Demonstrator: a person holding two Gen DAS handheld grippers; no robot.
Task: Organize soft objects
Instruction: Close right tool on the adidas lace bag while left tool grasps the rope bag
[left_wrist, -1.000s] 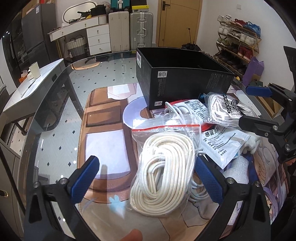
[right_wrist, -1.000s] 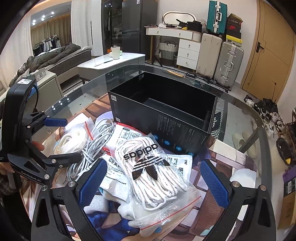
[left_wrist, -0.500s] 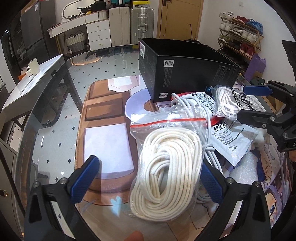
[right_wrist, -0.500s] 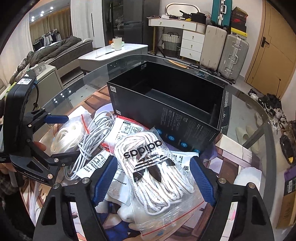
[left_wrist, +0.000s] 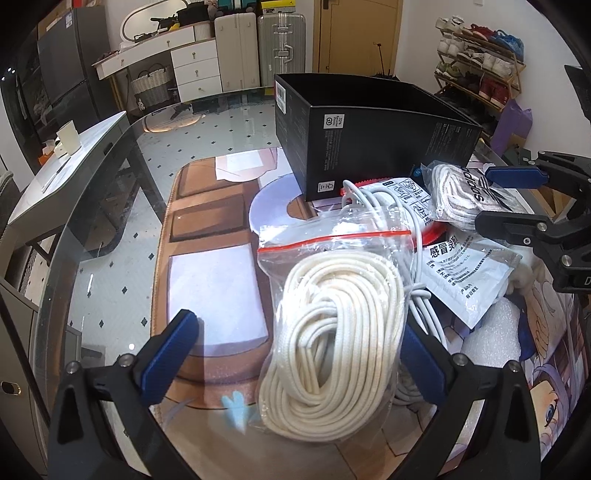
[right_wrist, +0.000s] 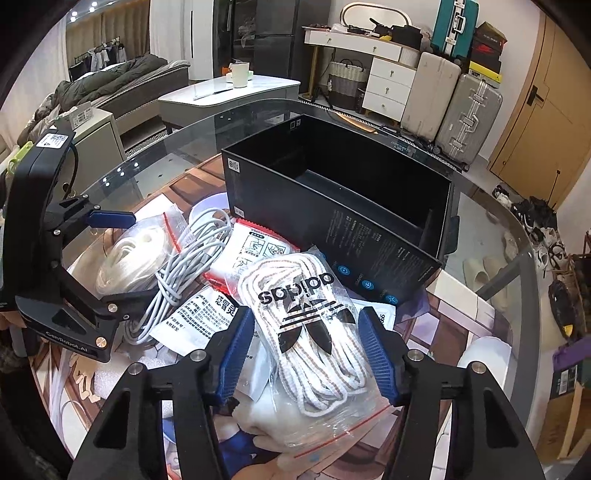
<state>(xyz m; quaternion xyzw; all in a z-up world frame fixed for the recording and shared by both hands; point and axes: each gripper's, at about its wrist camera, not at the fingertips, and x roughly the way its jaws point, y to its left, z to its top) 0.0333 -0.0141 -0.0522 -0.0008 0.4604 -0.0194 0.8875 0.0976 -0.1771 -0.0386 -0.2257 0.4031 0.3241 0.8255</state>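
Right wrist, crinkly laces bag, ribbed right claw

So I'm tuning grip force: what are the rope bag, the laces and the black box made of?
Rope bag: thin clear glossy plastic, wrinkled, red zip strip. Rope: cream braided cord, matte, probably cotton or nylon. Laces: woven white-and-tan cord. Box: likely matte printed cardboard.
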